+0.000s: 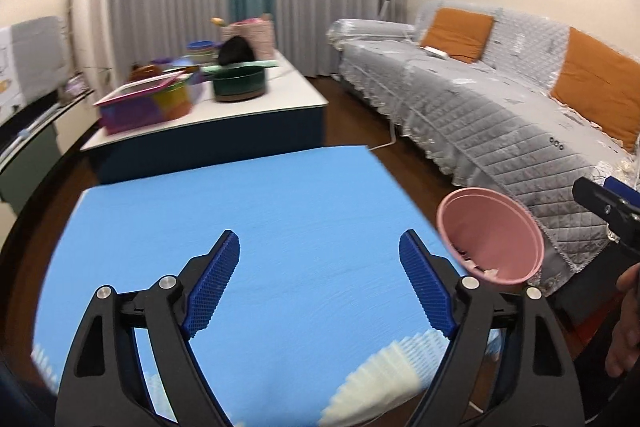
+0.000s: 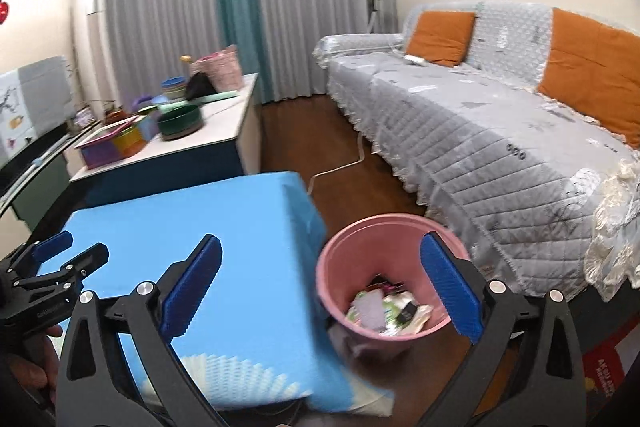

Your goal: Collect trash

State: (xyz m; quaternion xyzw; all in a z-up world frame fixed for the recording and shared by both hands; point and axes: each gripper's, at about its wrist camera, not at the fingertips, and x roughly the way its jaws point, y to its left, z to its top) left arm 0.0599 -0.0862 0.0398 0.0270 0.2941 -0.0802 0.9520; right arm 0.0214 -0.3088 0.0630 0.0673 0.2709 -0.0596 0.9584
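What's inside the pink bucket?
The pink bucket holds crumpled wrappers and paper scraps, white, green and black. Anything underneath that pile is covered, so it cannot be seen.

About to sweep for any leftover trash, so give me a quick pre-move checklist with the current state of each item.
1. Left gripper empty and open: ok, jaws spread, nothing between them.
2. Right gripper empty and open: ok, jaws wide apart above the bin.
3. Pink bin upright and reachable: ok, it stands on the floor beside the blue table.
4. Collected trash inside the bin: ok, wrappers and paper lie at its bottom.
5. Blue table free of trash: cannot tell, the visible top is bare but the near edge is hidden by the grippers.
6. Floor around the bin: cannot tell, mostly hidden.
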